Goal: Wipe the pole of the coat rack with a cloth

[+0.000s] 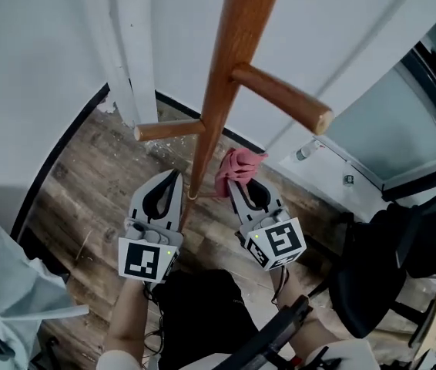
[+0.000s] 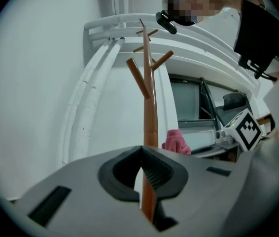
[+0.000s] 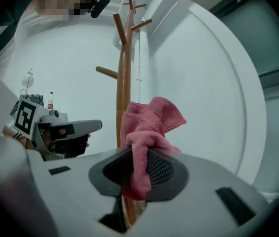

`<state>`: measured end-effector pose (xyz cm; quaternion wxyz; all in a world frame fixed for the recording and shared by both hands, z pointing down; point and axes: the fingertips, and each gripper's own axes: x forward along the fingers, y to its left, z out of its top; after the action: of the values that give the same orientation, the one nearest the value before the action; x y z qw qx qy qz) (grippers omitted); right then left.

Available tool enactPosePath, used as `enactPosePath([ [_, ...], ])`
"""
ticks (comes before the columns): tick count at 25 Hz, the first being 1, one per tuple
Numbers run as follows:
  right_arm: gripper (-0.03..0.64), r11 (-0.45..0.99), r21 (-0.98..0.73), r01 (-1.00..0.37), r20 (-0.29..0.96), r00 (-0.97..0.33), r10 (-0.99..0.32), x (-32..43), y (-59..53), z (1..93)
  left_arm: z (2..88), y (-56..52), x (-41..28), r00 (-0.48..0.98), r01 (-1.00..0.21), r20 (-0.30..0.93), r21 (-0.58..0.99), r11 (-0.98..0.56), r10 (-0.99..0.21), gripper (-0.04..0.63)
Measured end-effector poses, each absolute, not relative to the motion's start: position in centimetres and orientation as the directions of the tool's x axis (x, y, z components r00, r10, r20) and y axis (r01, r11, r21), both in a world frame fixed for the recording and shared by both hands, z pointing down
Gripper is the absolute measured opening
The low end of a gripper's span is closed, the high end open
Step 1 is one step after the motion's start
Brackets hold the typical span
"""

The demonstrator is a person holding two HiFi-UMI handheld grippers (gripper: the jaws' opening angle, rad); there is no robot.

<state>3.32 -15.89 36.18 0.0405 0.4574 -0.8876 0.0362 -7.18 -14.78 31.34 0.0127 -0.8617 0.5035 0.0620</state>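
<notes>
The pole (image 1: 226, 75) of the coat rack is stiff, smooth wood. It runs from the middle of the head view up toward 12 o'clock, and its foot is hidden behind the two claws. It looks slim and probably tips easily, so a sideways push while wiping could rock it. The cloth (image 1: 237, 168) is pink, soft and light, and it is bunched on the pole's 3 o'clock side, touching it or just beside it. The right claw (image 1: 237, 191) is clamped on the cloth's lower folds, and a loose tuft stands free above the tips, which is the part to lay against the wood. The left claw (image 1: 173, 182) sits at the pole's 9 o'clock side with its jaws pressed together and nothing between them. It is close enough to steady the rack. One peg (image 1: 283, 97) juts toward 2 o'clock and a second peg (image 1: 169, 129) toward 9 o'clock. Both cross the path of an upward stroke, so the cloth would have to go around them. The white wall (image 1: 41, 45) is close behind at 11 o'clock. A black chair (image 1: 387, 268) crowds the 4 o'clock side, so the most open room is over the wood floor (image 1: 102, 176) at 8 o'clock.
</notes>
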Motion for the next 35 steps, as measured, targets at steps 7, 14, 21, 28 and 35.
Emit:
enactPosePath([
  [7, 0.074, 0.559, -0.015, -0.829, 0.133, -0.556, -0.82, 3.8, -14.1, 28.3, 24.3, -12.9, -7.6, 0.471, -0.876, -0.083, 0.072, -0.477, -0.878, 0.014],
  [14, 0.074, 0.495, -0.059, -0.867, 0.159, -0.498, -0.853, 6.7, -11.8, 20.3, 17.5, -10.0, -7.1, 0.465, -0.884, -0.02, 0.032, -0.466, -0.885, 0.014],
  [21, 0.074, 0.457, -0.048, -0.888, 0.157, -0.459, -0.875, 8.4, -11.2, 14.1, 10.7, -9.7, -6.9, 0.456, -0.887, -0.039, 0.063, -0.457, -0.889, 0.014],
  [28, 0.074, 0.424, -0.032, -0.905, 0.118, -0.425, -0.898, 9.7, -10.9, 8.4, 4.7, -9.8, -6.5, 0.449, -0.888, -0.083, 0.067, -0.454, -0.89, 0.014],
  [35, 0.074, 0.393, -0.014, -0.92, 0.066, -0.393, -0.917, 10.2, -10.6, 4.5, 0.4, -9.8, -6.5, 0.444, -0.885, -0.144, 0.081, -0.458, -0.884, 0.014],
])
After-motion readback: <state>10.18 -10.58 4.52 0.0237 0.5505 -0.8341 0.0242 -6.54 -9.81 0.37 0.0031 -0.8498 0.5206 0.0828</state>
